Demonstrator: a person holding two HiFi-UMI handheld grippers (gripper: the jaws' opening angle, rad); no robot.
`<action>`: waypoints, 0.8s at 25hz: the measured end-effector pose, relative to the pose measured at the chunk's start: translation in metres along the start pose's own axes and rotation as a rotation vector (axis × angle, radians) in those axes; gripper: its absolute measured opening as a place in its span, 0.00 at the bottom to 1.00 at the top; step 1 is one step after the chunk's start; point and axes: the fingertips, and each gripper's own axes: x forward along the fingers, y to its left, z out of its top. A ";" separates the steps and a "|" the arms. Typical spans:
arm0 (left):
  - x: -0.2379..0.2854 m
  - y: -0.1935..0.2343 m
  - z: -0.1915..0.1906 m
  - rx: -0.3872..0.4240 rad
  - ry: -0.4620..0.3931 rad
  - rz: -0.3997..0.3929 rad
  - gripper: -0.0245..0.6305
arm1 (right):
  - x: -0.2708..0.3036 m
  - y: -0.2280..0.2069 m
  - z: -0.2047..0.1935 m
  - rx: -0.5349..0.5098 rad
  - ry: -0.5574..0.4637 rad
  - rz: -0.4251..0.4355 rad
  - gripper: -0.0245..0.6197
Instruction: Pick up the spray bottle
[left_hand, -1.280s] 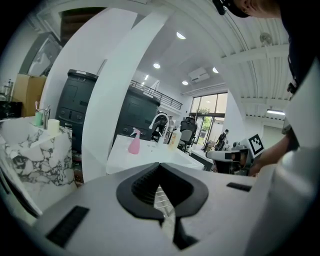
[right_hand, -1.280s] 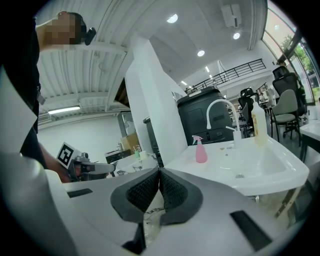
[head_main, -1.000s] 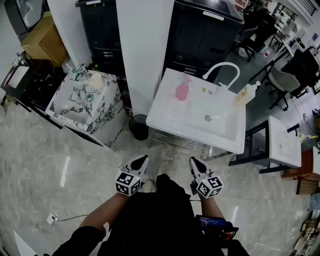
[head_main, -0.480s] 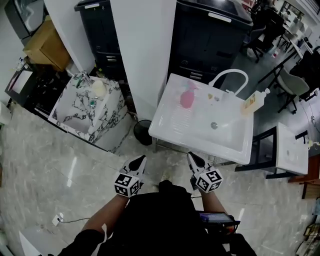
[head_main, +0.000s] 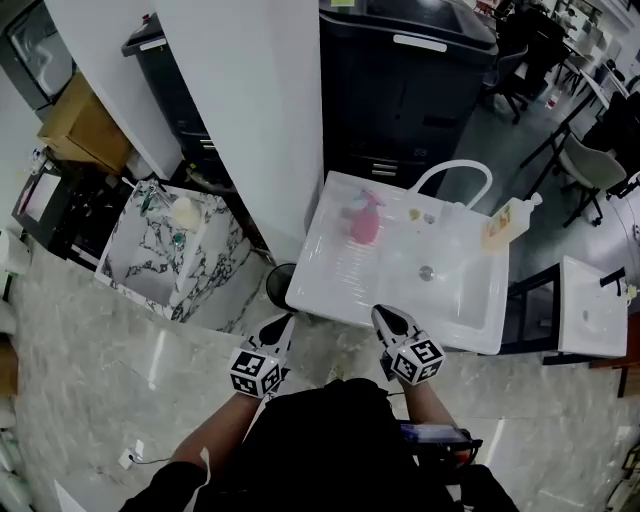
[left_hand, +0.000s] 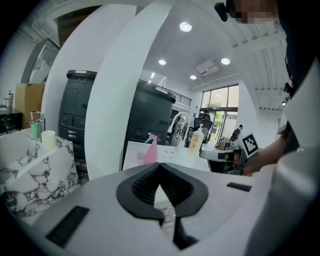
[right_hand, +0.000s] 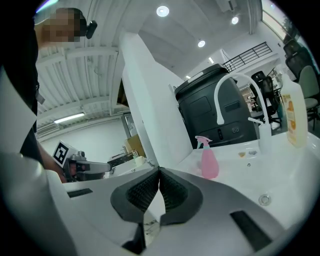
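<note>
At far left stands a marble counter (head_main: 170, 250), with a white pillar (head_main: 250, 110) next to it and a dark bin (head_main: 280, 285) at the pillar's foot. None of these belongs to the task.

Next comes the left gripper (head_main: 283, 322), clenched with its pads meeting and nothing between them. It now sits just beside the near left corner of the sink (head_main: 400, 305). A second ago a strip of floor lay between its tip and that rim, so the person has closed in on the sink.

The bottle (head_main: 363, 218), pink with a trigger head, stands upright on the ribbed drainboard at the sink's back left, where it stood before. It is still well apart from both grippers, across the width of the basin.

The right gripper (head_main: 380, 312) is likewise clenched and empty, as it has been all along. In the head view its tip now overlaps the sink's near rim, where earlier it hung short of it. Further right are the arched tap (head_main: 455, 170) and a yellowish dispenser (head_main: 505, 222).

By my reading the approach is nearly done and the reach has not begun. Whichever gripper goes for the bottle must first spread its jaws, then travel over the drainboard to the bottle's body.
</note>
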 end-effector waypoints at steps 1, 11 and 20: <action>0.007 0.000 0.003 0.004 0.006 -0.001 0.05 | 0.003 -0.006 0.003 0.003 -0.001 0.001 0.08; 0.066 -0.006 0.029 0.044 0.014 -0.018 0.05 | 0.021 -0.059 0.018 -0.008 0.020 0.006 0.08; 0.083 0.003 0.044 0.035 0.000 -0.007 0.05 | 0.039 -0.082 0.035 -0.019 0.015 -0.005 0.08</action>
